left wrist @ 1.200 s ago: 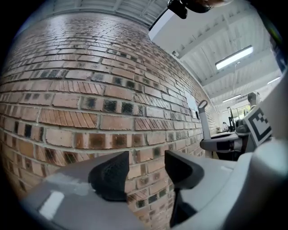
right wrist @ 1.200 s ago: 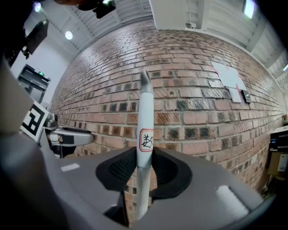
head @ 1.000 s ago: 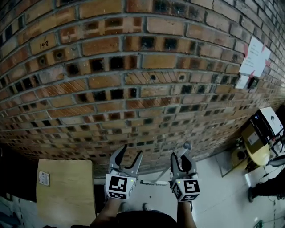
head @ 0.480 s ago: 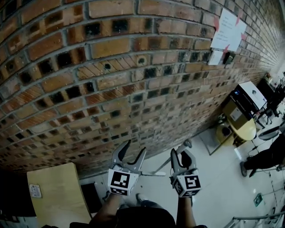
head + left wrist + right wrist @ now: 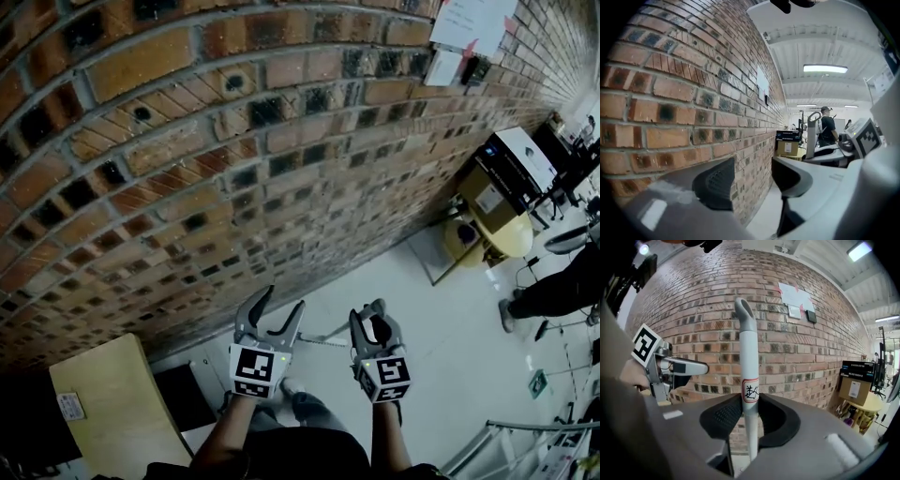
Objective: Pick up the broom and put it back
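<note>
Facing the brick wall (image 5: pixel 234 187), the person stood on a pale, glossy floor (image 5: pixel 441 319) that ran right up to the wall's foot. And what a wall it was: rough red-brown and orange bricks in even courses, many with dark square faces, grey mortar between them. White paper sheets (image 5: pixel 469 23) hung flat on the wall, high up and well along it. Further along, near the wall's foot, stood a round yellow table (image 5: pixel 506 239) and a cardboard box (image 5: pixel 853 389) with a black-and-white box (image 5: pixel 514 161) on top. Another person in dark clothes (image 5: pixel 553 292) stood well out from the wall. Near the wall's foot on the other side lay a flat, light wooden panel (image 5: pixel 103 403) with a small white sticker.

Now the tools. The right gripper (image 5: pixel 750 416) was clamped on the broom (image 5: pixel 748 357), its dark ribbed pads pressing both sides of the smooth, round, pale-grey handle. The handle stood upright in front of the wall, its top cut at a slant, with a red-edged white label wrapped round it just above the pads. Only the handle showed; the brush end was out of sight. The left gripper (image 5: pixel 753 180) was held just beside the right one, near the wall, its curved grey jaws apart and holding nothing, only bricks visible through the gap. Overhead, away from the wall, long strip lights (image 5: pixel 825 69) glowed on a white ribbed ceiling.
</note>
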The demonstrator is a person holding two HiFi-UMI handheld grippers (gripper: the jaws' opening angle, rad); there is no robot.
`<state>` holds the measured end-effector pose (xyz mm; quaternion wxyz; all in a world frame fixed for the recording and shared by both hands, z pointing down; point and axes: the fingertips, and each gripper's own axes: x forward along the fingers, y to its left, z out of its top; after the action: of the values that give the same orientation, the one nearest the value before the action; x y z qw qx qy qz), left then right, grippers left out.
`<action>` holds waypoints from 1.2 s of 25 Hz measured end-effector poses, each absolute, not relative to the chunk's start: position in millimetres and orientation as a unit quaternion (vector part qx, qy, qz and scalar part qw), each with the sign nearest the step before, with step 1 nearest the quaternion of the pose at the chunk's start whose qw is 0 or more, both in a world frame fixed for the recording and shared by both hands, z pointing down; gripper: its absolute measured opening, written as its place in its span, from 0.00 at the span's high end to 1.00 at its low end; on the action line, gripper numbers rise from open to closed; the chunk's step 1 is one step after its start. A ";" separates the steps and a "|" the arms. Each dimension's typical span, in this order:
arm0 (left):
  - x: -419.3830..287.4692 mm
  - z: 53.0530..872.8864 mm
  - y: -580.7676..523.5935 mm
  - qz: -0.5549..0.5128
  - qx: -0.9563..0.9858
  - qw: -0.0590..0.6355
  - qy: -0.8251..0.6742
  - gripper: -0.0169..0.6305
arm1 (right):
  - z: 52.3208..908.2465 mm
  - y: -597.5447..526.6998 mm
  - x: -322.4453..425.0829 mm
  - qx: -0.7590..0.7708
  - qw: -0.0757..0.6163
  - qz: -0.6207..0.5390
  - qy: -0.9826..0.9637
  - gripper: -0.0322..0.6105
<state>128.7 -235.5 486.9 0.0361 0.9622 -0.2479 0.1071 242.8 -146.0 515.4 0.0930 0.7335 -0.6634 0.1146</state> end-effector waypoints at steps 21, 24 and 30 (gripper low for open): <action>113.4 646.3 -264.5 0.208 0.925 0.120 -0.294 0.59 | 780.8 -235.0 229.1 0.622 0.179 0.255 -0.718 0.78; 110.3 653.8 -264.9 0.210 0.923 0.127 -0.297 0.59 | 783.4 -268.9 232.0 0.625 0.166 0.245 -0.723 0.78; 101.4 663.5 -267.2 0.217 0.917 0.138 -0.305 0.59 | 789.3 -332.9 243.5 0.622 0.136 0.257 -0.727 0.78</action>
<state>101.4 -267.2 663.5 0.1378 0.9168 -0.3053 0.2175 243.5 -332.9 789.3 0.1363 0.6221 -0.7269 0.2569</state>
